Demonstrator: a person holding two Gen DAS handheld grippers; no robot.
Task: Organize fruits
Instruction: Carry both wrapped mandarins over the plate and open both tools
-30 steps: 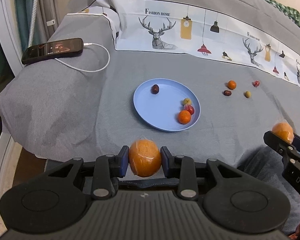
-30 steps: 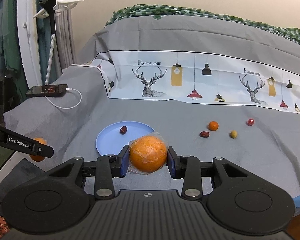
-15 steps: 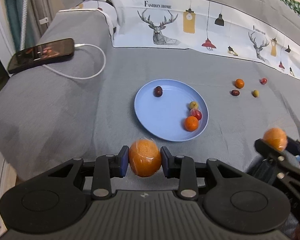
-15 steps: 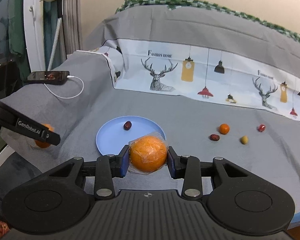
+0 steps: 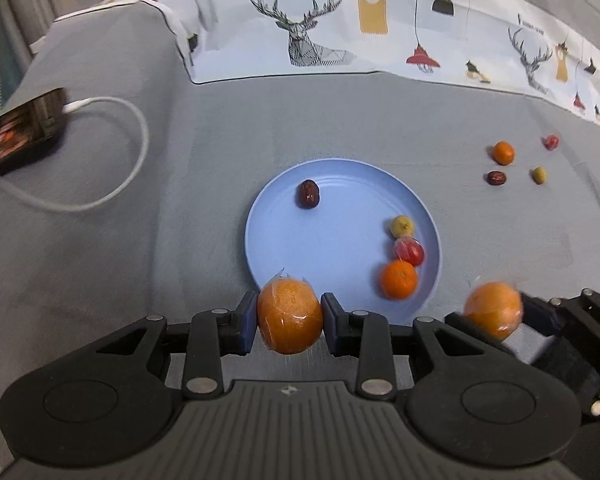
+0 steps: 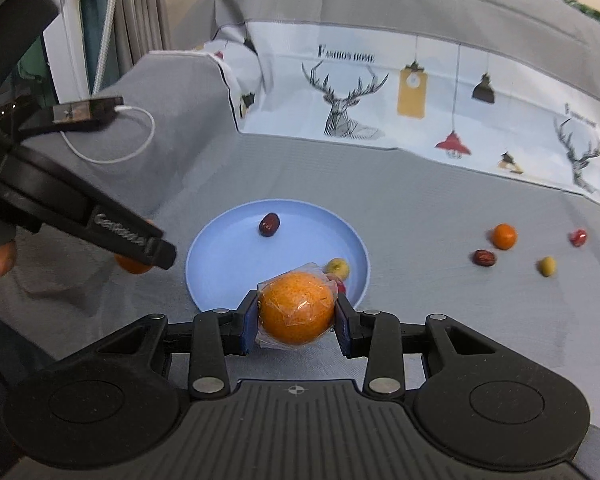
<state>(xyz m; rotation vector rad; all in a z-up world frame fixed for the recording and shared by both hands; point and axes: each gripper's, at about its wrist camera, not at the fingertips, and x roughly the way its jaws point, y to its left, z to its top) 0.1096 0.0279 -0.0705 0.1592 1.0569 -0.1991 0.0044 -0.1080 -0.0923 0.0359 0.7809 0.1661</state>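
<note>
My left gripper (image 5: 289, 322) is shut on a plastic-wrapped orange (image 5: 289, 317) just short of the near rim of the blue plate (image 5: 340, 208). My right gripper (image 6: 296, 322) is shut on a second wrapped orange (image 6: 296, 308) at the plate's (image 6: 228, 248) near right rim; that orange also shows in the left wrist view (image 5: 493, 312). On the plate lie a dark date (image 5: 309, 194), a yellow fruit (image 5: 402, 226), a red fruit (image 5: 409, 251) and a small orange (image 5: 399, 279).
Right of the plate on the grey sheet lie a small orange (image 5: 503, 152), a dark date (image 5: 497, 178), a yellow-green fruit (image 5: 539, 175) and a red fruit (image 5: 551, 142). A phone (image 5: 16, 136) with a white cable (image 5: 116, 184) lies far left.
Both grippers have moved forward over the bed toward the plate, each still holding its orange. The plate and fruits look nearer and larger.
</note>
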